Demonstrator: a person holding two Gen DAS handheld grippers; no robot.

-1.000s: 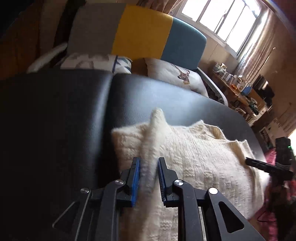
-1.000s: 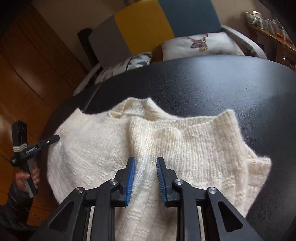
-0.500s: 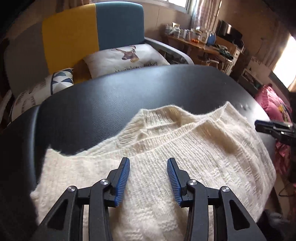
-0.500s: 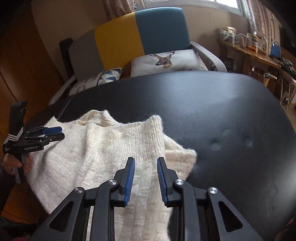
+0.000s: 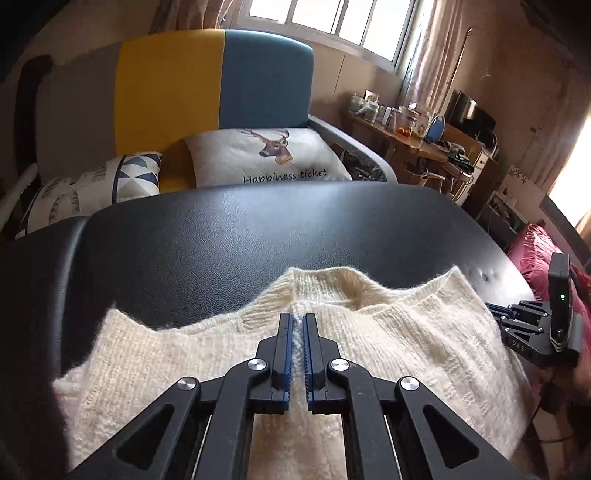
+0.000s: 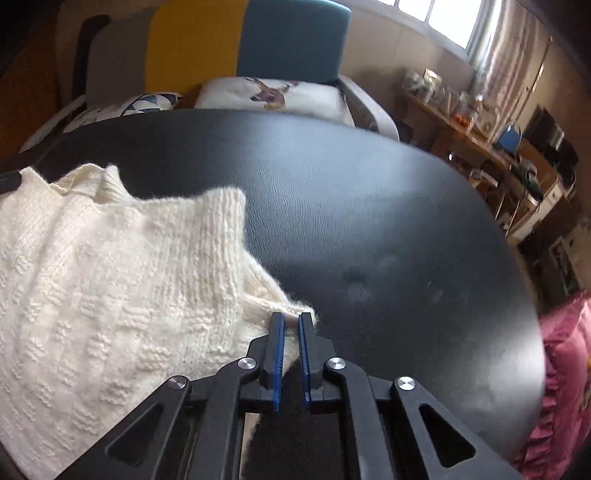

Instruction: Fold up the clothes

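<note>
Pinching a knit ridge near the collar, left gripper (image 5: pixel 297 320) narrow on the cream sweater (image 5: pixel 406 354), right gripper (image 6: pixel 290 319) clamped on its fringed corner, sweater on the black table (image 6: pixel 369 206), right gripper's body only in left view, sofa (image 5: pixel 221 85) behind

A lived-in home, likely a living room: a sofa (image 5: pixel 207 96) in grey, yellow and blue panels holds printed cushions (image 5: pixel 266 157), curtains (image 5: pixel 424 55) hang beside a sunlit window (image 5: pixel 332 18), and a cluttered wooden side table (image 5: pixel 410 138) carries jars.
</note>
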